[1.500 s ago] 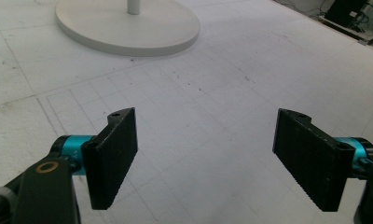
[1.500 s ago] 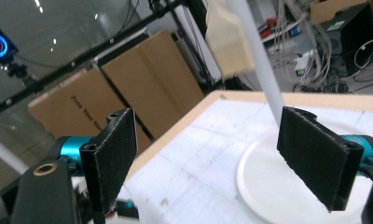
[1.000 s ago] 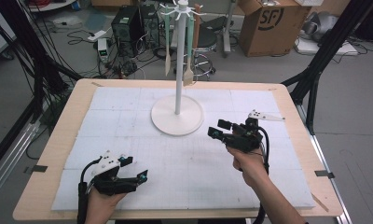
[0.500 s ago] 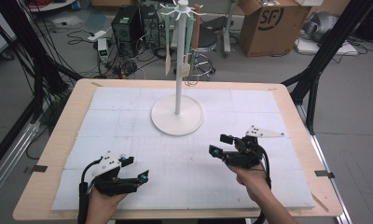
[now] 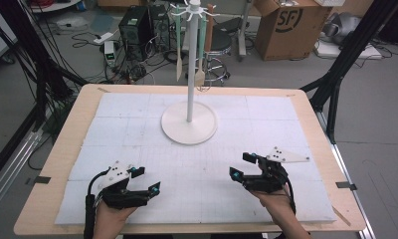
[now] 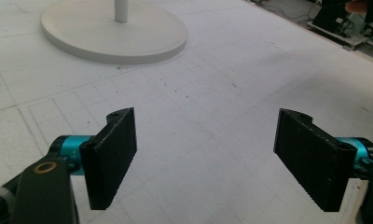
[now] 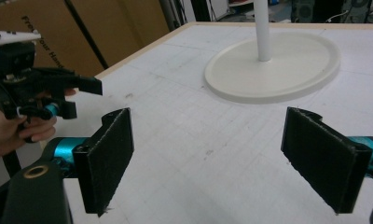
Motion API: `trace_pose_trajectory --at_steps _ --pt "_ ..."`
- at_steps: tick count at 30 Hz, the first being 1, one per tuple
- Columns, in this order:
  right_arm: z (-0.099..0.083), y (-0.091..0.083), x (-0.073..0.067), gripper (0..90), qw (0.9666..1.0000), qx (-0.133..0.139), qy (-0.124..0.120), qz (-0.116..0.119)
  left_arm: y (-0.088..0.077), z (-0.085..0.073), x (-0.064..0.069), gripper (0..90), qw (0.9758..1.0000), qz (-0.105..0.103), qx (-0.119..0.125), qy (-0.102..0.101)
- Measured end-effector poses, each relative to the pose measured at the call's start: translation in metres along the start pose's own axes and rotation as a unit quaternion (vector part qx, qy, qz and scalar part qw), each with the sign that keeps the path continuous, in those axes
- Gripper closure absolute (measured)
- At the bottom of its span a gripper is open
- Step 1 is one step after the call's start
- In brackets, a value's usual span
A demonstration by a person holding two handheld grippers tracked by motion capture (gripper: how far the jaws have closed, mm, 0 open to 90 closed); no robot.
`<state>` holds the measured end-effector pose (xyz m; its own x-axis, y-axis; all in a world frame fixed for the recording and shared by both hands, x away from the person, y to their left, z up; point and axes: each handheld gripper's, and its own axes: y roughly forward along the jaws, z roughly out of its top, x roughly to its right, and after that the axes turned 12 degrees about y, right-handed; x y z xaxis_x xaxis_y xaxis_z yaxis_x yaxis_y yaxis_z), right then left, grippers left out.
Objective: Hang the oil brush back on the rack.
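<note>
A white rack with a round base (image 5: 189, 128) and a tall pole (image 5: 191, 74) stands at the middle back of the white mat. Two long utensils (image 5: 179, 67) hang from hooks at its top. My left gripper (image 5: 147, 179) is open near the front left of the mat, with nothing between its fingers. My right gripper (image 5: 242, 165) is open at the front right, also with nothing in it. In the left gripper view the gripper (image 6: 211, 158) faces the base (image 6: 114, 30) across bare mat. The right gripper view has its gripper (image 7: 212, 158), the base (image 7: 273, 65) and the left gripper (image 7: 35, 88) farther off.
The white mat (image 5: 202, 199) covers a wooden table (image 5: 67, 149). Beyond the far edge stand a computer tower (image 5: 137, 25), a stool (image 5: 219, 47) and a cardboard box (image 5: 281, 22), with cables on the floor. Black frame struts (image 5: 344, 64) rise at the right.
My right gripper has drawn back from beside the rack's base toward the near edge of the table. The left gripper has stayed where it was.
</note>
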<state>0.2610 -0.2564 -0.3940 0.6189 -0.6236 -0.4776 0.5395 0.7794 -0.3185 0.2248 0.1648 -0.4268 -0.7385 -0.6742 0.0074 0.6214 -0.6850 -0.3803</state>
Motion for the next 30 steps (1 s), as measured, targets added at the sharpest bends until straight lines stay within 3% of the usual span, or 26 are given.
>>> trace_pose_trajectory --at_steps 3,9,15,18,30 --pt "-0.008 -0.005 0.001 16.2 1.0 0.001 -0.008 -0.005 0.0 0.0 -0.001 21.5 0.9999 -0.003 0.009 0.002" --pt "-0.024 -0.015 0.009 16.2 0.9999 0.011 0.001 -0.008 0.002 0.001 0.0 21.5 0.9998 -0.005 0.02 0.007" --pt "-0.024 -0.022 0.013 16.2 0.9998 0.015 0.011 -0.01 0.004 0.003 0.002 21.5 0.9991 -0.007 0.037 0.017" --pt "-0.027 -0.023 0.015 16.2 0.9996 0.008 -0.001 -0.028 0.004 0.004 0.001 21.5 0.9989 -0.01 0.044 0.013" --pt "-0.033 -0.031 0.024 16.2 0.9986 0.007 0.014 -0.051 0.012 0.004 0.001 21.5 0.9987 -0.017 0.045 0.014"
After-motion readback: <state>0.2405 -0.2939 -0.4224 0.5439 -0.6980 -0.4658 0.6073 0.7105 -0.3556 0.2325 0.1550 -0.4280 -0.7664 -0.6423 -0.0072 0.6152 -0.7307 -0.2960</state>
